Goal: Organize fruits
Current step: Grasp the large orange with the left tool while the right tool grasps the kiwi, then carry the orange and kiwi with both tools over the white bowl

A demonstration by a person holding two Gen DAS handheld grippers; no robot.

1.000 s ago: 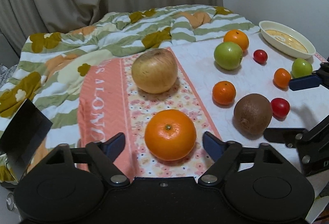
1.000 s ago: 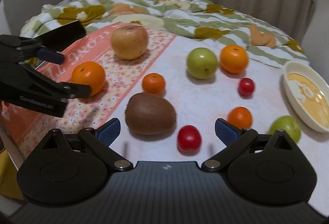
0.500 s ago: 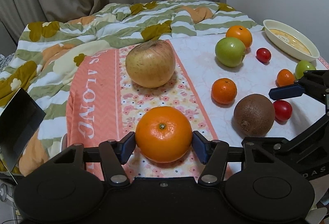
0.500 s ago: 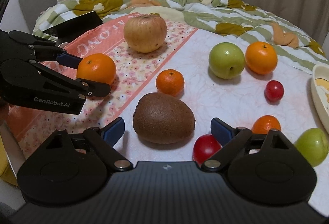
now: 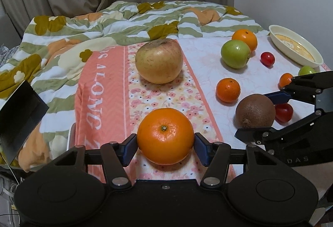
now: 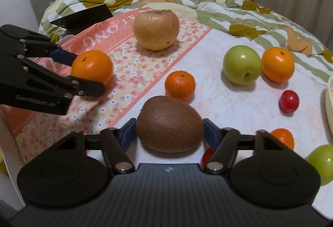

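Beside fruits, cream dish [image 5: 295,51], contents unclear

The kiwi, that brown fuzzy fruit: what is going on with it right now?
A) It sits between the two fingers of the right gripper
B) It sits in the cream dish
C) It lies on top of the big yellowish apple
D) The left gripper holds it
A: in the right wrist view the kiwi sits between the blue pads of the right gripper, while the left gripper is closed around the large orange.
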